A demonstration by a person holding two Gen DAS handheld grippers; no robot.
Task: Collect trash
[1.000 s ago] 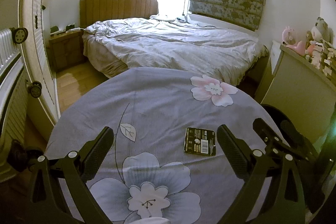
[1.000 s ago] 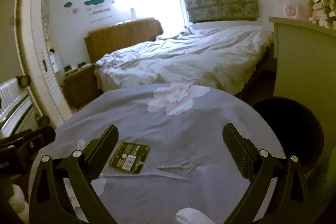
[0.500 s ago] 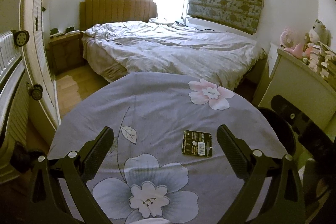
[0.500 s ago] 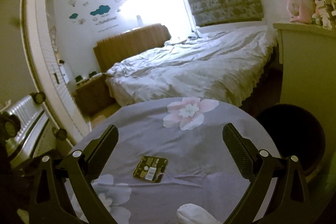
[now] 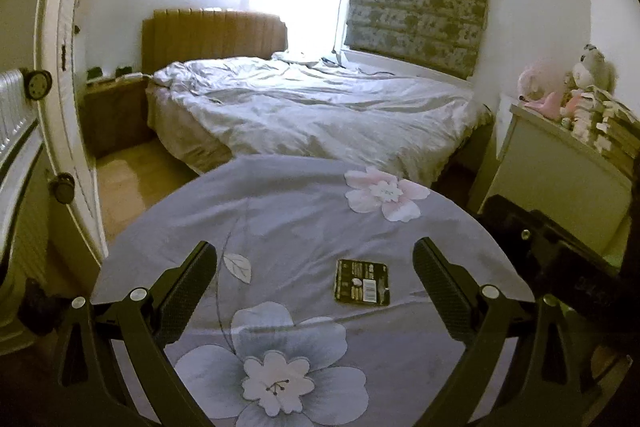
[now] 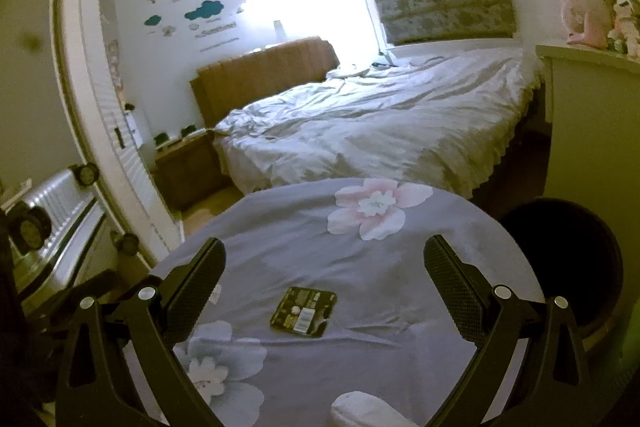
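A flat black packet with a white barcode label lies on the round table's purple floral cloth. My left gripper hovers over the table, open and empty, with the packet between its fingers and closer to the right one. In the right wrist view the same packet lies just ahead, between the spread fingers of my right gripper, which is open and empty too. A white crumpled thing pokes up at the near table edge. A dark round bin stands on the floor right of the table.
Beyond the table stands an unmade bed with a brown headboard. A cream cabinet with plush toys and stacked items is on the right. A white door and a radiator are on the left, with a wooden nightstand beside the bed.
Both grippers have risen and pulled back, so the packet looks smaller and farther. In the right wrist view it shifted from the left finger toward the middle. Both grippers stay open.
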